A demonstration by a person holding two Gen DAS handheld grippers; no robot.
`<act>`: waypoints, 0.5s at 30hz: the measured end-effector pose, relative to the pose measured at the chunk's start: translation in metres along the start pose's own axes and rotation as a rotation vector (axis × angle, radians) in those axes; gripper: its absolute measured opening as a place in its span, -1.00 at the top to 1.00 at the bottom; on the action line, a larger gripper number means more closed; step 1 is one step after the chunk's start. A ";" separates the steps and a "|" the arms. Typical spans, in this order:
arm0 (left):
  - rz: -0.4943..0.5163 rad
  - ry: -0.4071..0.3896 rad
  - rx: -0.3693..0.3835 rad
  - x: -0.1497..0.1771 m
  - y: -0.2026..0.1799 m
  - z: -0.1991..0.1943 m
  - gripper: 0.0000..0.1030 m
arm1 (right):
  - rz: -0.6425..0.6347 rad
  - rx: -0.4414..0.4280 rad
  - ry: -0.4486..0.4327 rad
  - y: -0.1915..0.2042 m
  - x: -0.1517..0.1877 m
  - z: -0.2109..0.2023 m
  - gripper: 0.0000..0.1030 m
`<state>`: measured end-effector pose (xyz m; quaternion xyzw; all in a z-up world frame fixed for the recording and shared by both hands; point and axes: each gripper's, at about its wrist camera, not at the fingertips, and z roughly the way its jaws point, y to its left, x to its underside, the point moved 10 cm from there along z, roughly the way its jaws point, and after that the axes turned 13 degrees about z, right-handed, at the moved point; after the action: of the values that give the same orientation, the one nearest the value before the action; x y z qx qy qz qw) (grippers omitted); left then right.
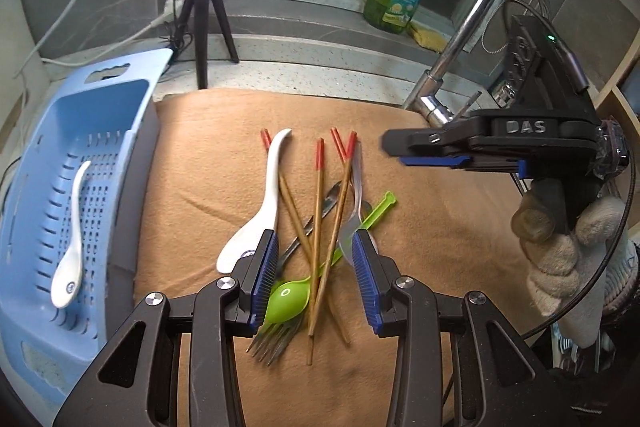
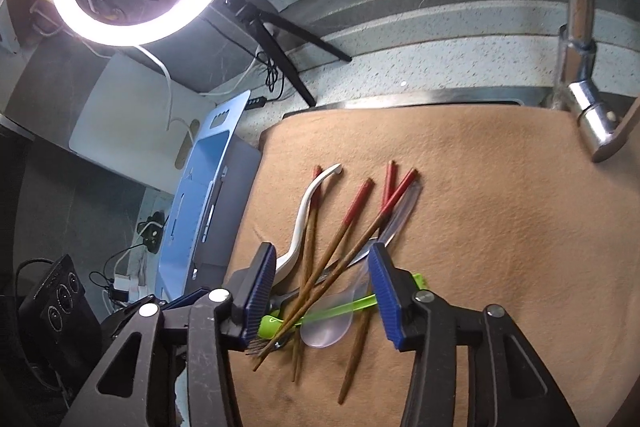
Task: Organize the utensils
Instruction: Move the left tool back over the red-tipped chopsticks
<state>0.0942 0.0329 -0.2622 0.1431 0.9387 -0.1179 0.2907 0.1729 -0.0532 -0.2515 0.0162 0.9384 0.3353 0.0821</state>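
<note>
While unsorted, utensil heap [image 1: 316, 227] lay mid-cloth [image 1: 420, 227] on bench: white spoon [image 1: 260, 211], red-tipped chopsticks [image 1: 319, 211], green spoon [image 1: 290, 301], fork [image 1: 276, 341], clear spoon [image 2: 332, 319], crossed and overlapping, hence no item free to lift singly. One white spoon [image 1: 72, 243] already in blue basket [image 1: 132, 131], at cloth's left edge. Left gripper [image 1: 314, 267] spread, empty, over heap. Right gripper [image 2: 322, 291] spread, empty, straddling chopsticks. Open cloth to right; faucet [image 1: 460, 67] at far right edge.
</note>
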 end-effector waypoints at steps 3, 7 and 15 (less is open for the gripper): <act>0.019 0.017 0.004 -0.002 -0.001 0.008 0.44 | 0.012 -0.004 0.048 0.003 0.004 0.018 0.38; 0.044 0.047 0.024 -0.005 -0.002 0.023 0.60 | 0.040 0.000 0.086 0.002 0.006 0.034 0.58; 0.090 0.117 0.053 -0.009 -0.002 0.050 0.69 | 0.080 0.030 0.112 -0.005 0.006 0.050 0.71</act>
<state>0.1261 0.0139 -0.2973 0.1995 0.9432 -0.1211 0.2366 0.1752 -0.0251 -0.2940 0.0362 0.9450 0.3247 0.0156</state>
